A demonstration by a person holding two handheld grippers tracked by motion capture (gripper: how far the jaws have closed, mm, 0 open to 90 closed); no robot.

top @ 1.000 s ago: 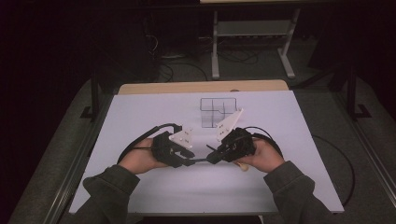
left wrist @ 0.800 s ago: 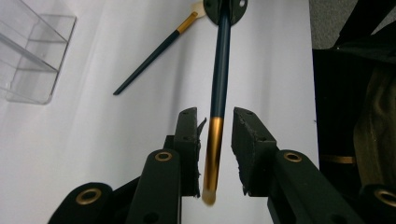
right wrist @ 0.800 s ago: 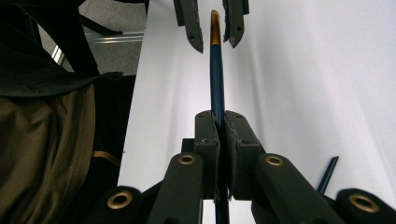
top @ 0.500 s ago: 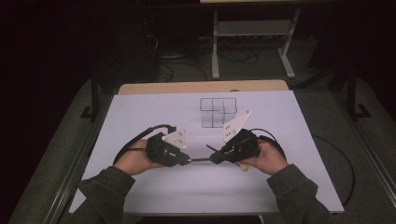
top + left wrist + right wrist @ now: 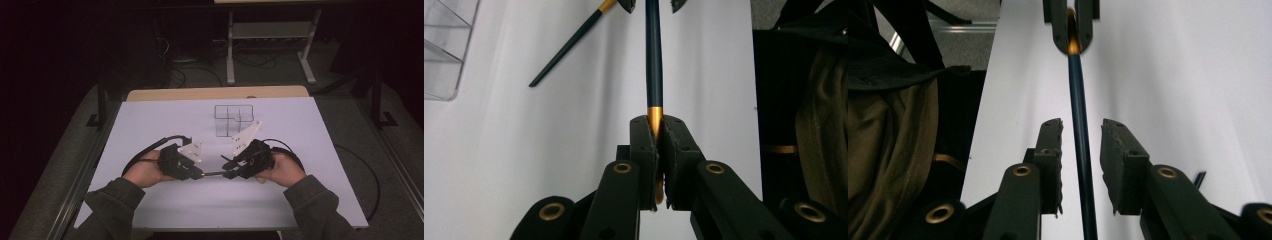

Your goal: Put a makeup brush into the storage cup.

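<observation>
On the table: I see a white tabletop (image 5: 165,125) spreading under both my hands, its far edge a bare wooden strip.
Organizer: a clear compartmented box (image 5: 233,120) stands on the white surface beyond the grippers, well apart from them; its corner shows at the upper left of the left gripper view (image 5: 444,45).
Left gripper (image 5: 198,173): I have it low over the near half of the table, pointing toward the other one. In its own view (image 5: 657,137) the jaws are clamped tight on the gold end of the stick, which runs straight out from between the pads.
Right gripper (image 5: 226,173): facing the left one, tip to tip. In its own view (image 5: 1082,145) the jaws have just been opening; they stand apart with a gap on each side, and the stick passes between them without the pads pressing it.
Stick: a thin dark rod with a gold band (image 5: 654,65), stretched between the two grippers; seen also in the right gripper view (image 5: 1079,100) and the high view (image 5: 212,173).
Second stick: another dark rod with a gold end (image 5: 566,47) lies slantwise on the white surface, near the organizer.
</observation>
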